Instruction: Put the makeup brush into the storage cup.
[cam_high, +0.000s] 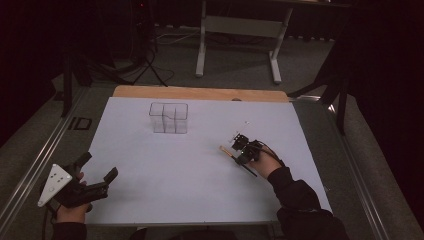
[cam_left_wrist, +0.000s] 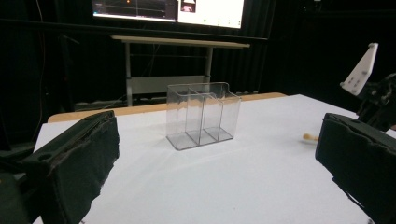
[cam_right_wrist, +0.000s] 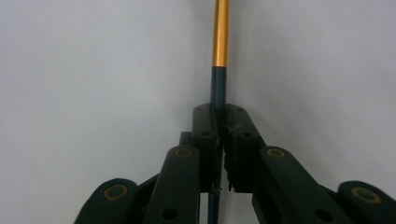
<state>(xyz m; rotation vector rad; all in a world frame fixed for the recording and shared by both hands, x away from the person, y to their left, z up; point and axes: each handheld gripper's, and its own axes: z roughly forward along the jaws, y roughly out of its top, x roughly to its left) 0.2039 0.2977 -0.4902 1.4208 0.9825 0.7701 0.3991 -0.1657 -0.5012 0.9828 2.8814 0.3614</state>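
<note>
The left tool (cam_high: 102, 182) rests at the near left edge of the white tabletop (cam_high: 165, 175), jaws spread wide and holding nothing. Mid-table, toward the far side, stands the clear three-compartment organizer (cam_high: 169, 118) — upright, apparently empty. On the right, the right tool (cam_right_wrist: 219, 140) is clamped on a thin pen (cam_right_wrist: 220, 37) with a dark barrel and an orange far part, lying on the sheet. To do the pick well, keep the grip firm and lift straight — a thin barrel may pivot between the pads.
</note>
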